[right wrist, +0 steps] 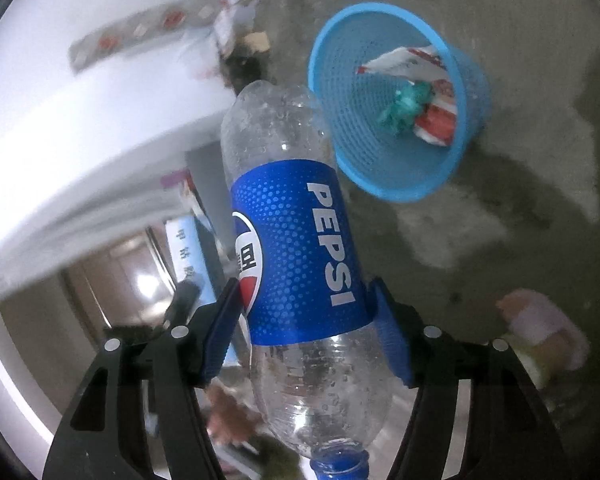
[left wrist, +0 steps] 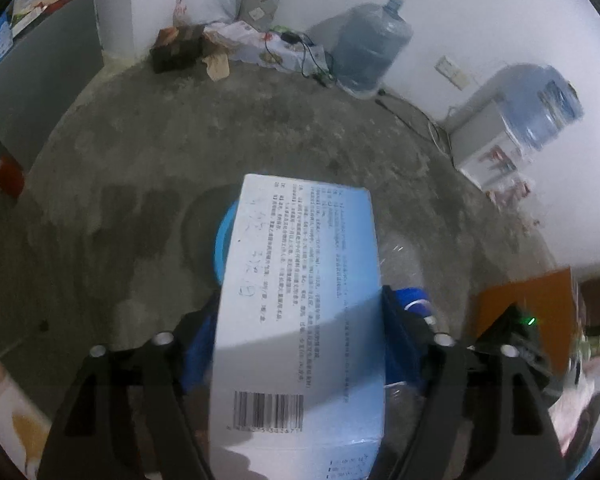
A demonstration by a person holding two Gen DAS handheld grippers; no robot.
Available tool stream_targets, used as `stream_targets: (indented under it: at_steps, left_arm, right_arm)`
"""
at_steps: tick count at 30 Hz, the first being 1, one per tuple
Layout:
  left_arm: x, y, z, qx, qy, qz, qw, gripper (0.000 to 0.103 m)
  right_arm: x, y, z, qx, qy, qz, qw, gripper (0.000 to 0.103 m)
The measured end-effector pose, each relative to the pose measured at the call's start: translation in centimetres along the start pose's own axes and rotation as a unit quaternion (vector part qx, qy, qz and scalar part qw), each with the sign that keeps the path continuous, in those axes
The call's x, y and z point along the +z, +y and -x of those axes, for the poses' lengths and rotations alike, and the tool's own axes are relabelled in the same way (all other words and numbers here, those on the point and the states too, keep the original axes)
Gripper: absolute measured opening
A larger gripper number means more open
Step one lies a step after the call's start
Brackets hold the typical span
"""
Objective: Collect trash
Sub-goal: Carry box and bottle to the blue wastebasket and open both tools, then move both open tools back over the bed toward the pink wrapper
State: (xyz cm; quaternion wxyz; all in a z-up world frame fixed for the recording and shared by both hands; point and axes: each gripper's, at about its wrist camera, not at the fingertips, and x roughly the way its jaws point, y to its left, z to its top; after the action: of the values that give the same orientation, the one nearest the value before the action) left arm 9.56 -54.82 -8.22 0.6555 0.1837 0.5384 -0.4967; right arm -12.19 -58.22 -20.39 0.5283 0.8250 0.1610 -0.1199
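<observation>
Two water jugs (left wrist: 370, 48) by white wall (left wrist: 480, 12), patchy, perhaps damp, concrete floor (left wrist: 140, 200)

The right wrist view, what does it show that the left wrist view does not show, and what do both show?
Only the right wrist view: the inside of the blue basket, holding a red-and-white wrapper and a crumpled green piece; the right gripper around a Pepsi bottle.
Only the left wrist view: the left gripper around a white-and-blue box; two water jugs; a dispenser.
Both: the basket, bottle and concrete floor.
</observation>
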Motion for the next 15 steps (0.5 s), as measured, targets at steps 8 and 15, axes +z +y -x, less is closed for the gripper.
stream_targets:
  at_steps: [8,15]
  left_arm:
    - [1.0,0.1,-0.2,-0.019,-0.025,0.036,0.9989,0.092]
    - [-1.3,1.3,4.8,-0.031,-0.054,0.025,0.9977,0.092]
  right_arm:
    - [4.0,-4.8,-2.9,0.013,-0.016,-0.088,0.996,0.085]
    - [1.1,-6.2,-0.5,-0.004,-0.020,-0.058,0.998,0.085]
